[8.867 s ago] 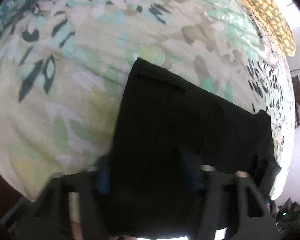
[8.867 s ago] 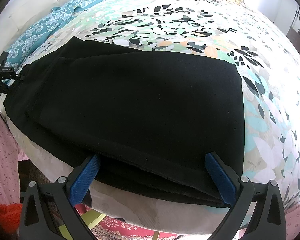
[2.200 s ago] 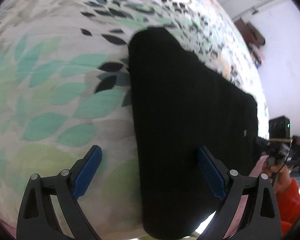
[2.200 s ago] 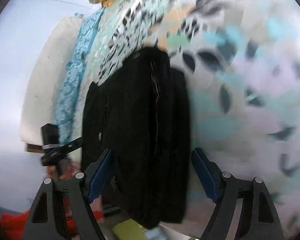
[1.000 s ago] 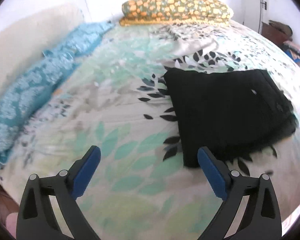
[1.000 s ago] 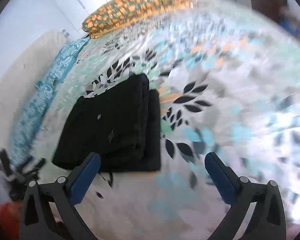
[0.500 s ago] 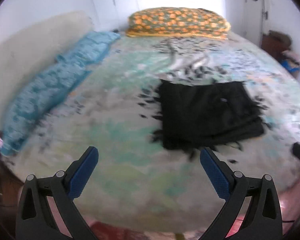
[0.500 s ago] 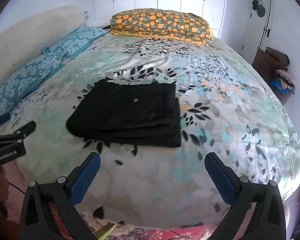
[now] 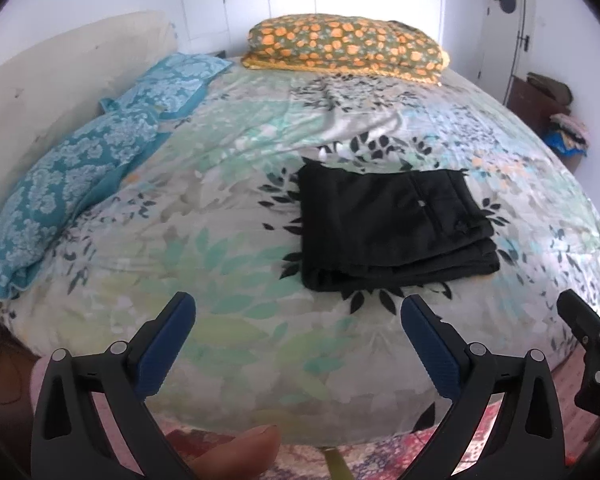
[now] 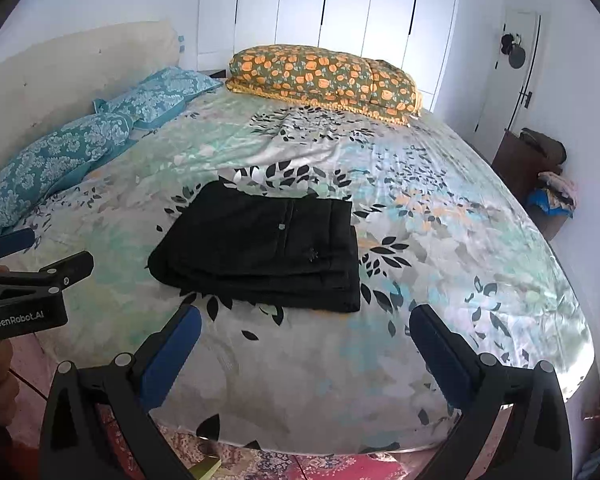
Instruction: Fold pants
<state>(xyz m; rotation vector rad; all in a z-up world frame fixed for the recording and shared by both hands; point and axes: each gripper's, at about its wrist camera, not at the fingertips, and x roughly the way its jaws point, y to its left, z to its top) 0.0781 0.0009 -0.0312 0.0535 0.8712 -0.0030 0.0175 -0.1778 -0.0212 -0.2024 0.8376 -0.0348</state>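
The black pants (image 9: pixel 392 224) (image 10: pixel 264 248) lie folded into a compact rectangle on the floral bedspread (image 9: pixel 228 248) (image 10: pixel 440 280), near the bed's front edge. My left gripper (image 9: pixel 296 312) is open and held back off the bed, well short of the pants, nothing between its blue pads. My right gripper (image 10: pixel 306 324) is likewise open and empty, in front of the bed's edge. The left gripper's body (image 10: pixel 24 292) shows at the left of the right wrist view; the right gripper's body (image 9: pixel 592 352) shows at the right of the left wrist view.
An orange-flowered pillow (image 9: pixel 344 48) (image 10: pixel 324 80) lies at the far end of the bed, and teal patterned pillows (image 9: pixel 84 160) (image 10: pixel 72 152) along the left by a cream headboard (image 10: pixel 60 72). White cupboard doors (image 10: pixel 320 12) stand behind. A dark cabinet with clothes (image 10: pixel 540 168) stands at the right. A red rug (image 10: pixel 300 464) lies below.
Both grippers have let go of the pants and drawn back from the bed. The pants went from a wide spread to a small folded stack that now lies still.
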